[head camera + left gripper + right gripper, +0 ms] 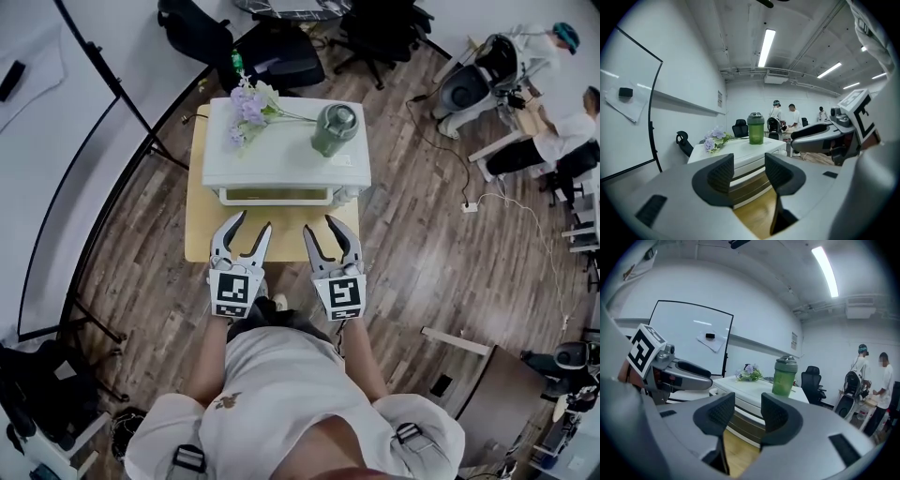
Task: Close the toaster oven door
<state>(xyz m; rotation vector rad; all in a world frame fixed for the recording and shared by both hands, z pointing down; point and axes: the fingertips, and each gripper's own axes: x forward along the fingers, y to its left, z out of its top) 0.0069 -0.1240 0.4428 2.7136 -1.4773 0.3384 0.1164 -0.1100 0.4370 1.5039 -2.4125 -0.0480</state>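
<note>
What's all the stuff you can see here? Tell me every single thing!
toaster oven: one, white, on the table
table: one, light wood, in front of the person
bottle: one, green, on the toaster oven's top, right side
flowers: one bunch, purple, on the toaster oven's top, left side
office chairs: several, black, beyond the table
whiteboard: one, white with a black frame, off to the left
people: at least two, white clothes, far right
left gripper: one, grey, before the oven, jaws apart, empty
right gripper: one, grey, beside it, jaws apart, empty
</note>
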